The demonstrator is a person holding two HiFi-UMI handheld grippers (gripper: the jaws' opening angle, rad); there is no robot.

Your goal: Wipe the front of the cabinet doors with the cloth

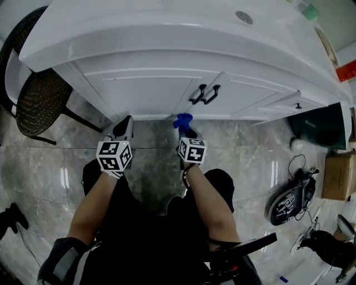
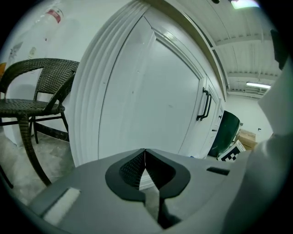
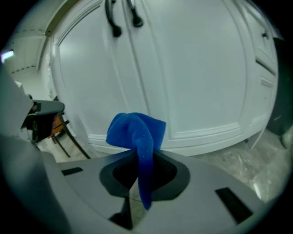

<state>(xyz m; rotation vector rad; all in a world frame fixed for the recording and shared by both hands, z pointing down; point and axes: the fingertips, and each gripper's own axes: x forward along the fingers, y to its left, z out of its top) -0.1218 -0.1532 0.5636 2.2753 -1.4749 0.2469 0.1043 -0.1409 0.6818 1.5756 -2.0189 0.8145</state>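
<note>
One blue, nubby cloth [image 3: 137, 132] droops from the right tongs [image 3: 139, 157], clamped on it, near the foot of two white panelled cabinet doors [image 1: 144, 89] with two curved black handles [image 1: 204, 93]. The left tongs [image 2: 145, 153] are pressed together, empty.

looks like bathroom or washroom corner in home-style room. white vanity cabinet [image 1: 83, 78] has panelled cabinet doors [image 1: 144, 92] with black handles [image 1: 204, 94]. on top sits white basin top [image 1: 139, 39] with round drain [image 1: 243, 17]. floor [image 1: 50, 167] is glossy grey marble-pattern tile. dark wicker chair [image 1: 36, 103] stands just beside cabinet, at left. some signs are less homely: cardboard box [image 1: 337, 175] and black device with cables [image 1: 289, 200] lie on floor at right, and long tube light [image 2: 258, 85] hangs on plain white ceiling. maybe mock room inside bigger hall; cannot tell for sure.
</note>
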